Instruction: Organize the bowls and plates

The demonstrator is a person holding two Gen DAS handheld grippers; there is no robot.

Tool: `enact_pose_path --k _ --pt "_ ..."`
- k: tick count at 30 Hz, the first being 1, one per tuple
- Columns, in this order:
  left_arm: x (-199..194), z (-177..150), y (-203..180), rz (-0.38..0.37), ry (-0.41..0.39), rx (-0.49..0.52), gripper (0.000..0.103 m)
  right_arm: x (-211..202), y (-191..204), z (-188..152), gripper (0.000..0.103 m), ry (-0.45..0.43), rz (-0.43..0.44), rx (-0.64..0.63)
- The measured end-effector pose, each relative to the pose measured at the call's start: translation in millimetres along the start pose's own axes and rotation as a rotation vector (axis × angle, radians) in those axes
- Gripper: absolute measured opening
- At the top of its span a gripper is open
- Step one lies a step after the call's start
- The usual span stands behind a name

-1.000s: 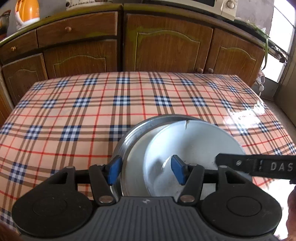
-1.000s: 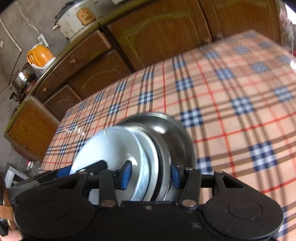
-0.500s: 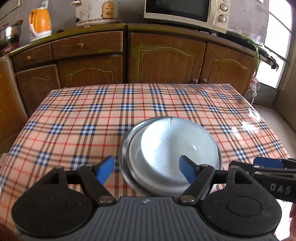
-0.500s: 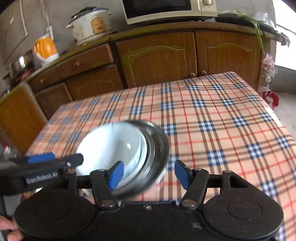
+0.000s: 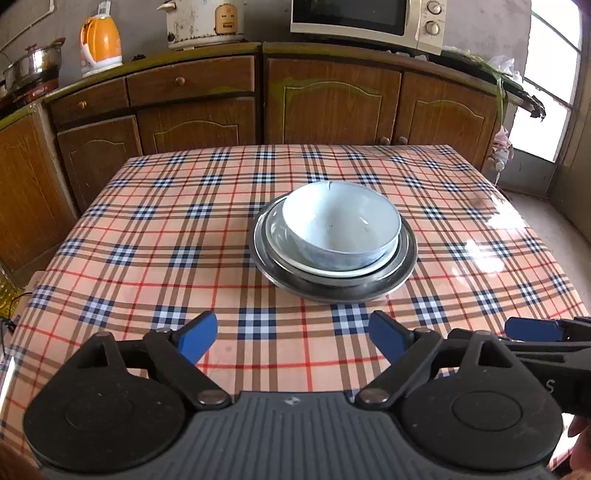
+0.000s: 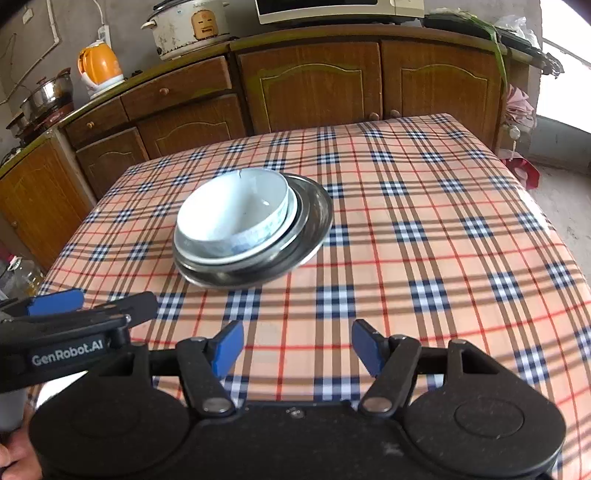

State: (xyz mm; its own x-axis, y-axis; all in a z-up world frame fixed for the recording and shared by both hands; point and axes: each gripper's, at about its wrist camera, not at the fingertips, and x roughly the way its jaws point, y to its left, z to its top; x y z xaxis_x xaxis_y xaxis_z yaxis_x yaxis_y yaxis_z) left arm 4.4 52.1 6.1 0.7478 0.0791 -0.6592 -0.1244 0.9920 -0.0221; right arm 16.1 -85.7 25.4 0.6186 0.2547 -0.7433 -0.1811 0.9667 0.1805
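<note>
A white bowl sits nested on a white plate, which rests in a steel plate on the plaid table. The stack also shows in the right wrist view: the bowl, the white plate, the steel plate. My left gripper is open and empty, held back above the table's near part. My right gripper is open and empty too, to the right of the left one. Each gripper shows at the edge of the other's view.
The plaid tablecloth covers the table. Wooden cabinets stand behind it with a microwave, rice cooker, orange kettle and steel pot. A bright doorway is at the right.
Both grippers opened, let go of the stacked dishes and pulled back and up. The stack now rests alone on the table.
</note>
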Motion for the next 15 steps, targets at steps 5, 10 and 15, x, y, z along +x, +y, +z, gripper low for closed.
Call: enact_pose_path --k 5,10,15 --pt "-16 -5 0 0.006 -0.028 -0.002 0.093 -12 2 -4 0.078 -0.011 0.003 0.000" --pt "-22 -6 0 0.027 -0.038 -0.003 0.096 -20 6 -4 0.078 -0.019 0.000 -0.008" --pt "-28 -7 1 0.048 -0.046 0.009 0.098 -23 9 -4 0.078 -0.021 -0.002 -0.010"
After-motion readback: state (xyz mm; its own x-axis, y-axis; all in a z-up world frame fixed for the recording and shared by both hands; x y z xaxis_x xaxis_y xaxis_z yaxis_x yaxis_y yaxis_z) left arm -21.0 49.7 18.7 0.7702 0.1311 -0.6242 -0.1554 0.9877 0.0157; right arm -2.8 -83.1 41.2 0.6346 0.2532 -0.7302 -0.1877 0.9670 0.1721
